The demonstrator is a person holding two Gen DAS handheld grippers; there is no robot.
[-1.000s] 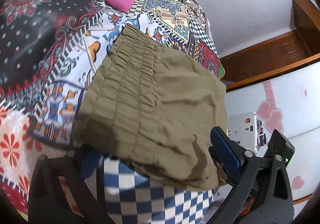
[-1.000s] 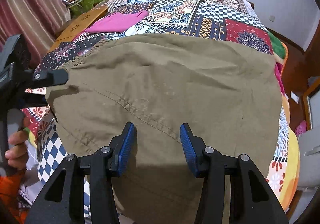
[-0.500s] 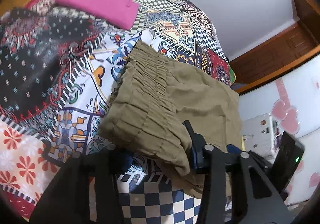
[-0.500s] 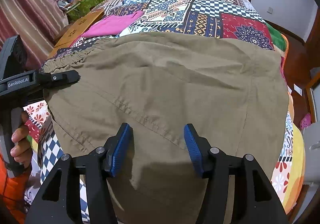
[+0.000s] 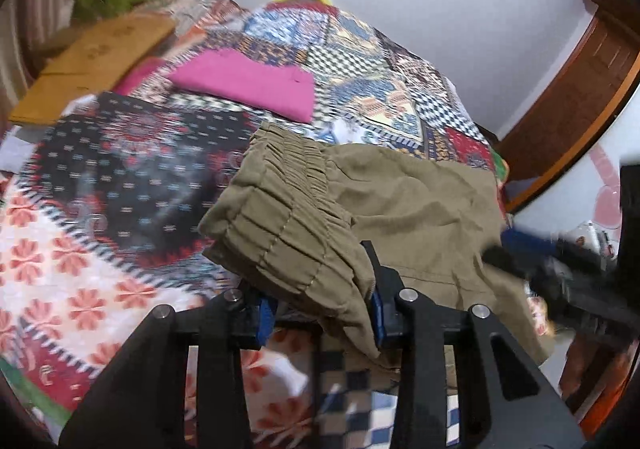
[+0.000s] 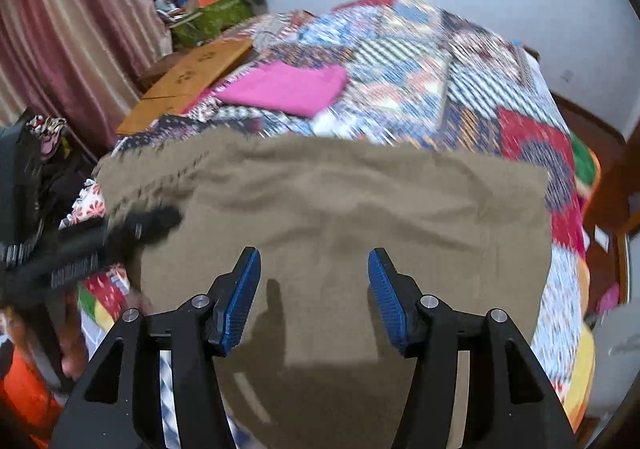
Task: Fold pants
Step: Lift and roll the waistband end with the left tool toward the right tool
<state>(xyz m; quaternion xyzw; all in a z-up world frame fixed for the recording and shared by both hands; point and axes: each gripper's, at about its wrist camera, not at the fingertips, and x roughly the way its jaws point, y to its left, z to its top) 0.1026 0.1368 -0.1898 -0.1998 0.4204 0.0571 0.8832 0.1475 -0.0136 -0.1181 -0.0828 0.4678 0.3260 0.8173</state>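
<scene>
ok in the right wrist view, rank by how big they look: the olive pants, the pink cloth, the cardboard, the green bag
1. pants, by far the largest, though nearest the camera
2. pink cloth and cardboard: look alike, too close to rank
3. green bag, smallest, but farthest away

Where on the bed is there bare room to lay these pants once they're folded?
Free: the dark floral quilt patch, bordered by the magenta garment above and the olive pants at right; also the checkered quilt beyond the pants, right of the magenta garment. Crowded: the near edge, with both claws and the pants, and the cardboard side.
</scene>
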